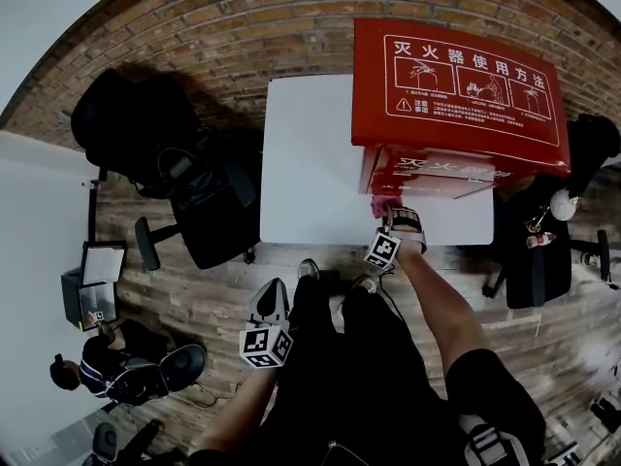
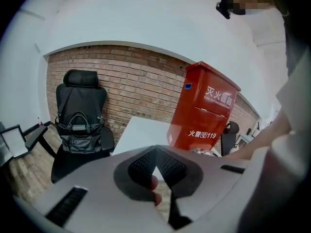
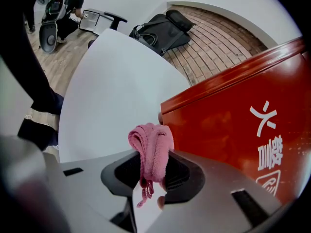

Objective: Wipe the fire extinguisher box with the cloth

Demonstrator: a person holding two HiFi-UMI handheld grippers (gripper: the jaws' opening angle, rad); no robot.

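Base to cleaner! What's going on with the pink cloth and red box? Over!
Right hand-held gripper shut on pink cloth, beside red box front. Left hand-held gripper shut, empty, held back. Nothing in the way.

Red fire extinguisher box upright, bunched pink cloth just beside it

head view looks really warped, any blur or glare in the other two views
Head view: strong fisheye bend, brick wall curving, red box sharp. Left gripper view: dark rim, the box leaning from distortion, no glare. Right gripper view: pink cloth sharp in the jaws.
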